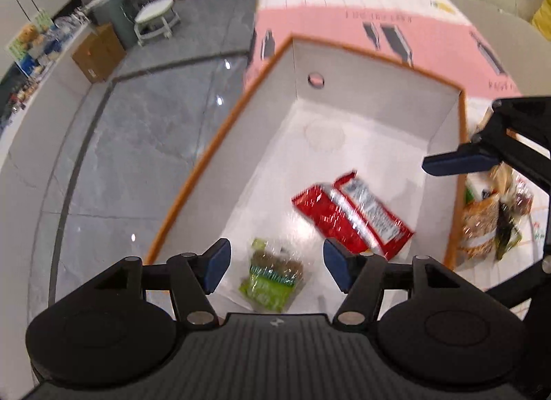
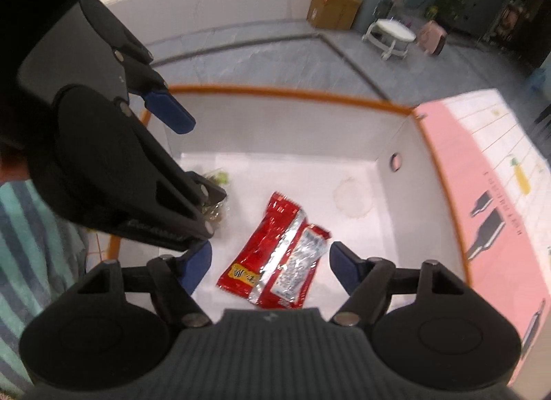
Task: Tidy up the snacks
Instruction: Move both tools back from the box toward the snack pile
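A white box with an orange rim [image 1: 206, 159] holds two snacks. A green packet [image 1: 275, 276] lies on its floor directly below my left gripper [image 1: 275, 258], which is open with nothing between its pads. A red foil packet [image 1: 351, 214] lies flat beside it. In the right wrist view my right gripper [image 2: 271, 258] is open above the red packet [image 2: 275, 255], not touching it. The left gripper [image 2: 193, 159] reaches in from the left and hides most of the green packet [image 2: 217, 179]. One of the right gripper's blue pads [image 1: 461, 160] hangs over the box's right wall.
Several more snack packets [image 1: 489, 217] lie outside the box to its right on the pink and white tablecloth [image 1: 344, 21]. Grey tiled floor [image 1: 137, 124] lies beyond the box's left side. A striped sleeve [image 2: 27, 245] shows at the left edge.
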Demonstrator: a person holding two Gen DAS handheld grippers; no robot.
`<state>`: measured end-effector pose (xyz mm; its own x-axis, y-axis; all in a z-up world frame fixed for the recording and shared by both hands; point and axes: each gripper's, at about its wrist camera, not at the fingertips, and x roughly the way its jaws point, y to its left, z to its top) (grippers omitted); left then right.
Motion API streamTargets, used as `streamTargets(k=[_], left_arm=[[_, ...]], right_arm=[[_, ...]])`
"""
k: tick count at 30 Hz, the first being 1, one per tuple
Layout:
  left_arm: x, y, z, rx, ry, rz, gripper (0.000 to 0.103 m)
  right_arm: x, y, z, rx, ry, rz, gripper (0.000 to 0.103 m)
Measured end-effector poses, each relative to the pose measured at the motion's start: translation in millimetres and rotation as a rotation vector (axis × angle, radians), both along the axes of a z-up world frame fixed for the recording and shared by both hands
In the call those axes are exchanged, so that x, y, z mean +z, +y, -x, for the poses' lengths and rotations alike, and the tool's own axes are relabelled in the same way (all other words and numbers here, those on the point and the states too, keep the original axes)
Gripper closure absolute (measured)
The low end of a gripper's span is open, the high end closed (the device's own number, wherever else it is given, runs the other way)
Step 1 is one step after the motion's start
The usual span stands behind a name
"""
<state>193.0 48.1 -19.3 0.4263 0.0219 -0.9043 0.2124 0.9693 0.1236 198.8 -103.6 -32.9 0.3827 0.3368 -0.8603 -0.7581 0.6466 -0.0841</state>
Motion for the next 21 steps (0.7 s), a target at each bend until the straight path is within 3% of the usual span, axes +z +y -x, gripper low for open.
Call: streamTargets(k=[12,17,21], left_arm=[[54.9,-35.2,51.3,-0.046,-0.269,0.069,0.030],[57.1,-58.1,74.5,-0.085,-0.333,0.110,0.030],[50.0,-74.6,90.1,-0.103,-0.332,0.166,0.030]], right_arm=[[46.5,-63.0,58.8,-0.215,-0.179,-0.213,0.029],[52.0,-90.5,96.6,-0.317,-0.277,-0.275,0.023],[42.6,-112.1,119.8,-0.398,-0.289,-0.292,0.023]])
